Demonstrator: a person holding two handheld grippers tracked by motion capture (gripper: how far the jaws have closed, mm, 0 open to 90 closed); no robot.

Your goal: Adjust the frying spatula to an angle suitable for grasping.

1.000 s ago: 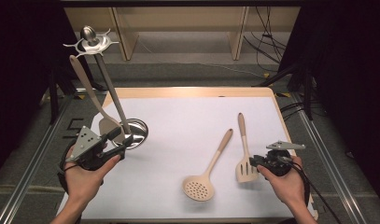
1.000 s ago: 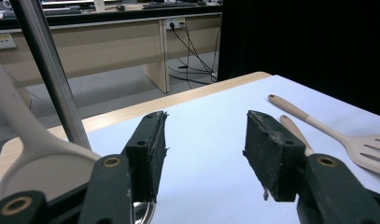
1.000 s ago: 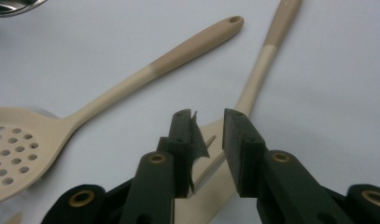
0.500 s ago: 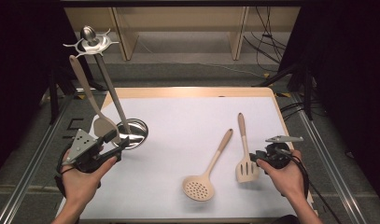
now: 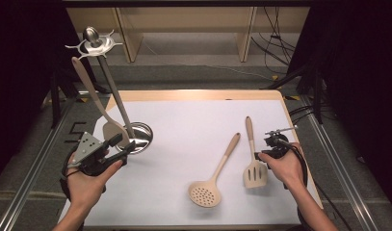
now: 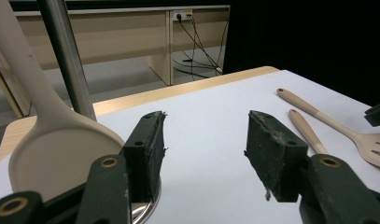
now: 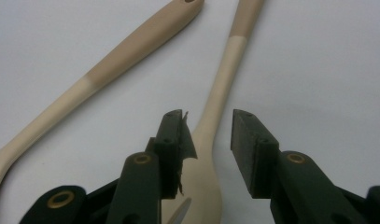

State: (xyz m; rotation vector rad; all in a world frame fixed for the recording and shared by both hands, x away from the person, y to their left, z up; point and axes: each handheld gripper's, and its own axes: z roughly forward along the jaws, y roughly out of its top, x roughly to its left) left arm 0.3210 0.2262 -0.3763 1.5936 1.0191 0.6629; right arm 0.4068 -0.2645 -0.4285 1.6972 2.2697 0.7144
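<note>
A metal utensil stand (image 5: 117, 103) rises from a round base (image 5: 140, 137) at the table's left. A beige spoon (image 5: 95, 98) hangs from its top ring, and its bowl (image 6: 61, 154) sits just left of my left gripper's jaws. My left gripper (image 5: 122, 144) (image 6: 204, 135) is open and empty, close to the base. A beige slotted turner (image 5: 254, 166) and a beige skimmer (image 5: 215, 175) lie flat at the right. My right gripper (image 5: 262, 155) (image 7: 207, 126) is open. Its jaws have just been opening, and the turner's neck (image 7: 218, 93) lies between them, not pressed.
White paper (image 5: 193, 130) covers the wooden table (image 5: 193, 95), whose edges show at the back and right. Black cables (image 5: 304, 113) trail off the right side. The skimmer's handle (image 7: 113, 58) lies just left of the turner's handle.
My right hand has shifted a little farther from the person, beside the turner, and its jaws stand wider. The turner and skimmer lie where they were. The left hand has barely moved.
</note>
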